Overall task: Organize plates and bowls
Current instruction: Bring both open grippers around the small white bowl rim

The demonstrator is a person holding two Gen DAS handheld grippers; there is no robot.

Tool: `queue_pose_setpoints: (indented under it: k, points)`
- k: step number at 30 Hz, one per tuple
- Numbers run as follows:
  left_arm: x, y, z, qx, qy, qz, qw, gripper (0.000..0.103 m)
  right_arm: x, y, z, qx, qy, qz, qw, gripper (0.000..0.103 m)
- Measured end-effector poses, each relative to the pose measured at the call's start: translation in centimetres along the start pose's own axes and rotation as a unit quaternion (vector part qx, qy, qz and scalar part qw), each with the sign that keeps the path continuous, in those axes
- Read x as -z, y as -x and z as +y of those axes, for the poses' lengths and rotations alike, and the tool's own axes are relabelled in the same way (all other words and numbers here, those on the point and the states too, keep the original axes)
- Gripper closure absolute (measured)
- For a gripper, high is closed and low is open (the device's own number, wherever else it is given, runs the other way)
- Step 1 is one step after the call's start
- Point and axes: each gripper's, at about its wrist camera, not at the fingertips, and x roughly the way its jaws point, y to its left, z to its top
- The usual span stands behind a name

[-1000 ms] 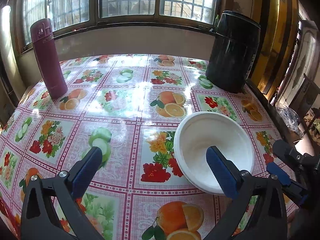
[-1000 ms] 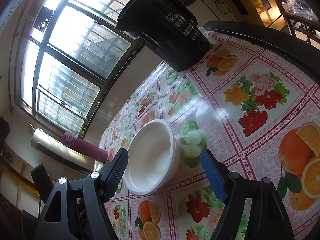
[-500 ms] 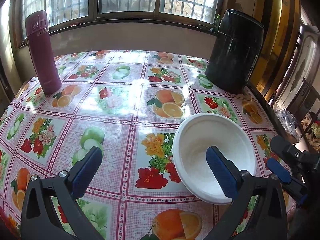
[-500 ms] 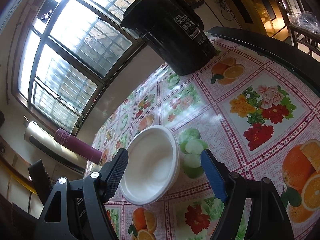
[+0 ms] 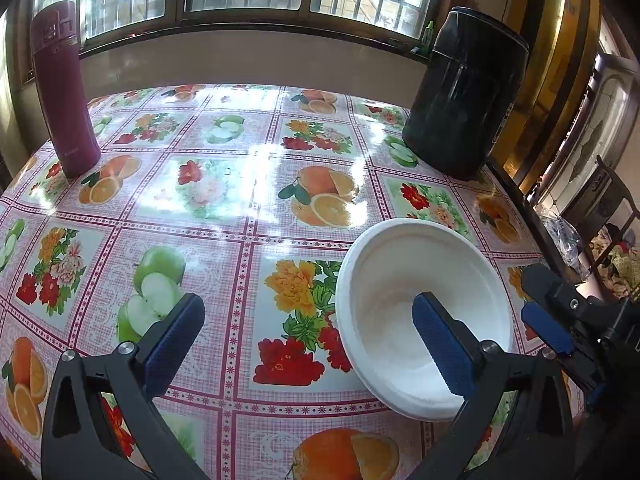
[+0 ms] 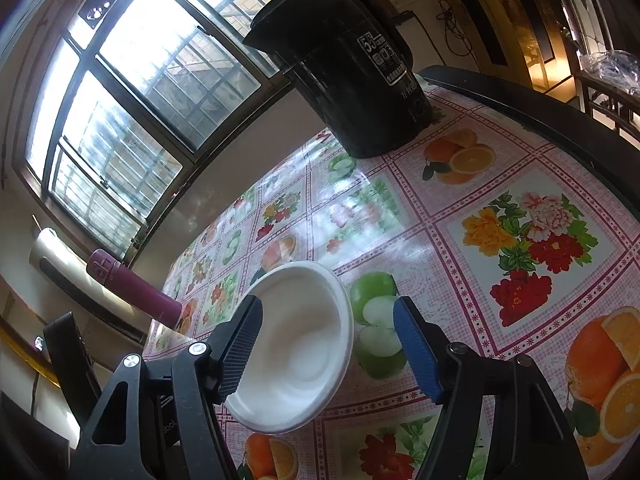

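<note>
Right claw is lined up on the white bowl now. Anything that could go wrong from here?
1. The right claw is closing with only the white bowl's near rim between its fingers; a rim pinch could tip it or let it slip.
2. The bowl sits near the table's edge, so a nudge might push it off.
3. The left claw hangs open with one finger over the bowl; the two could collide.

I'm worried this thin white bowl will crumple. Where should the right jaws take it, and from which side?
Probably the flat rim of the white bowl, on the edge nearest the right gripper: one jaw inside, one outside. The bowl sits upright and open on the tablecloth, so its sloped wall gives poor purchase. The jaws are closing, not yet pressing it.
</note>
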Motion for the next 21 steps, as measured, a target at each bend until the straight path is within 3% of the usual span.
queue_pose_setpoints:
  k: [8,10,21]
  points:
    - [0.11,-0.32,0.07,0.013,-0.004,0.009,0.9999,0.000,0.17,-0.46,-0.29,0.001,-0.001,0.009,1.000,0.051]
    - [0.15,-0.40,-0.14,0.019,-0.008,0.011,0.9997,0.000,0.21,-0.57,-0.24,0.002,0.002,0.010,1.000,0.059]
    - [0.41,-0.52,-0.50,-0.001,-0.026,0.010,0.9996,0.000,0.61,-1.01,-0.41,0.009,0.002,0.018,1.000,0.060]
